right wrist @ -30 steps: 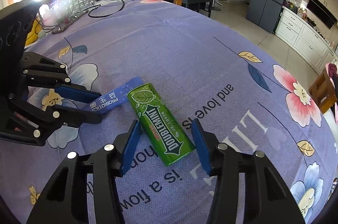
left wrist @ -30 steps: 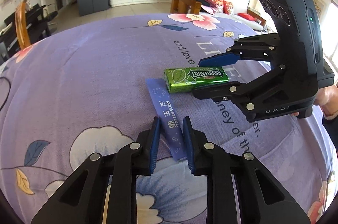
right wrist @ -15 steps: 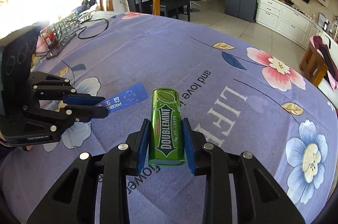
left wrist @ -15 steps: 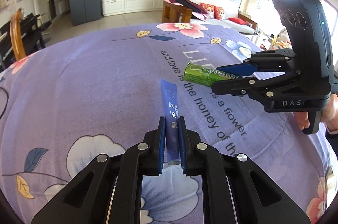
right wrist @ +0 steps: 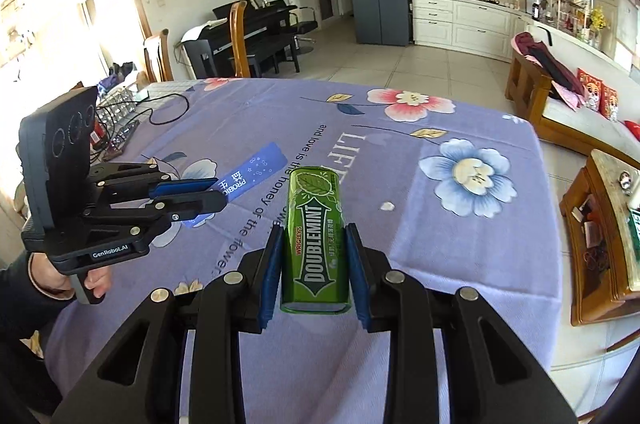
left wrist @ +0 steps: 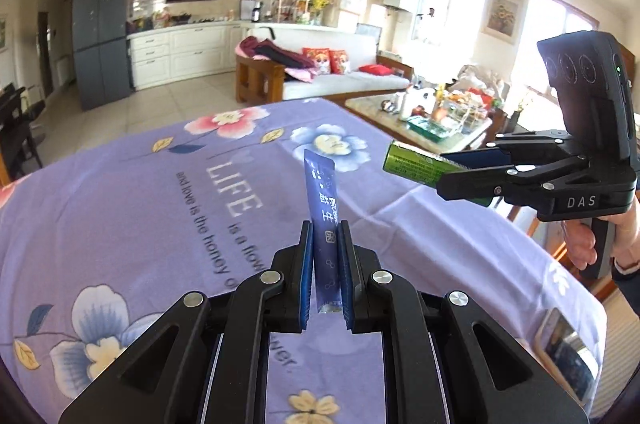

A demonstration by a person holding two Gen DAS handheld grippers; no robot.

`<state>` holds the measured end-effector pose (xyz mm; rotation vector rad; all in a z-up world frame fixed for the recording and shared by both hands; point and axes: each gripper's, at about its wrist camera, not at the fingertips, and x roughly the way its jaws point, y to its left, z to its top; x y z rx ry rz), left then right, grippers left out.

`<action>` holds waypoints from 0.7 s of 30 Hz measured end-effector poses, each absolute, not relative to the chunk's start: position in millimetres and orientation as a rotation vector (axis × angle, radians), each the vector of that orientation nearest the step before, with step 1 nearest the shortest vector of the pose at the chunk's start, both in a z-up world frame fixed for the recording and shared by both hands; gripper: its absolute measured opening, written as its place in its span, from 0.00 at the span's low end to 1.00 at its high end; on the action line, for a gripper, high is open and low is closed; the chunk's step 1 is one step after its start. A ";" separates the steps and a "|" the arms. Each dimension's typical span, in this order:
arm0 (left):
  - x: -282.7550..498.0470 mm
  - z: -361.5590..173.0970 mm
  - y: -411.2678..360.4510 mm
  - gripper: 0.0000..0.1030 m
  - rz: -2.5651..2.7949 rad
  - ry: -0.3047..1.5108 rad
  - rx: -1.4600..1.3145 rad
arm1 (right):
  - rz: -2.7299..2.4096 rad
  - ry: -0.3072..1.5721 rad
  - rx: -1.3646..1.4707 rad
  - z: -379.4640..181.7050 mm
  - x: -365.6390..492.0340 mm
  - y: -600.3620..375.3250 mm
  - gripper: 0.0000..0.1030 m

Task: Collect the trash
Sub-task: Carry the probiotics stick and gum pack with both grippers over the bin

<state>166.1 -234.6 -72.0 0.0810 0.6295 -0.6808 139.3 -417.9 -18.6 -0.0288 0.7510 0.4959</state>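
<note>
Left tongs [left wrist: 325,266] clamped on the blue sachet [left wrist: 322,199], right tongs [right wrist: 313,262] on the green gum pack [right wrist: 316,244], both above the bench [right wrist: 400,224]; carry level, grips firm

Blue sachet [left wrist: 325,220]: lower end hidden between the left jaws. Green gum pack [left wrist: 416,165]: rear half concealed by the right jaws in the left wrist view. Worktop [right wrist: 460,224]: near edge cut off by frame.
</note>
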 end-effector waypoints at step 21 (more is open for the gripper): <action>-117.9 -84.0 -566.3 0.12 -1.444 0.606 0.174 | -0.279 0.461 0.359 -64.1 -288.0 -678.9 0.30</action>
